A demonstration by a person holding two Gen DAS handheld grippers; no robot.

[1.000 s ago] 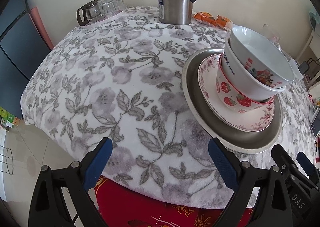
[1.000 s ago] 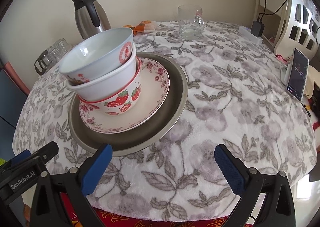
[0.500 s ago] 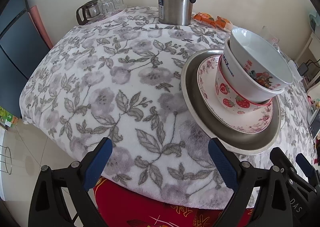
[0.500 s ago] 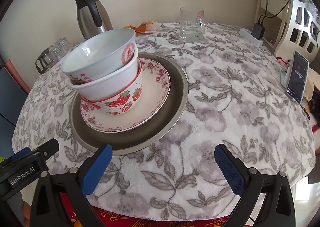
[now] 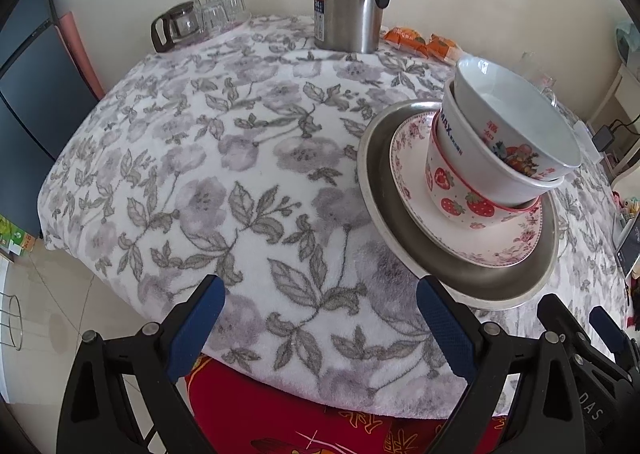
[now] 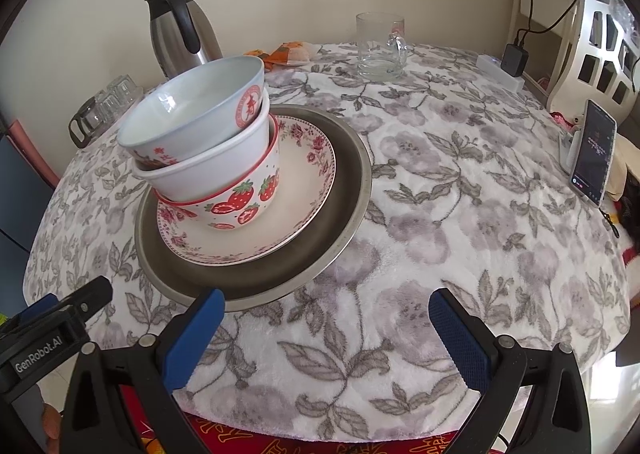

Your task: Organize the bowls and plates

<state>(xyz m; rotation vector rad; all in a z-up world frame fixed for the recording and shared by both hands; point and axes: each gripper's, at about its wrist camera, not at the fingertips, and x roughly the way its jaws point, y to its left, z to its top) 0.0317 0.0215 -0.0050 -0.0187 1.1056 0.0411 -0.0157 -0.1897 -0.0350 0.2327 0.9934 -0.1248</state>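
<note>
Three nested bowls tilt on stacked plates.

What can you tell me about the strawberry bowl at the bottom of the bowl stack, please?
The strawberry bowl looks ceramic: white, glossy, printed with red strawberries and small dots, red-rimmed. It stands upright on the floral plate, off-centre toward one edge. A plain white bowl is nested inside it, leaning slightly, so its interior is hidden. Neither gripper touches it.

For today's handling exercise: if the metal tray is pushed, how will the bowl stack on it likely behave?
The bowl stack leans already, so it will probably tip or slide. The bowls look ceramic, likely fragile. The metal tray sits on plush cloth, so it may drag and jerk.
</note>
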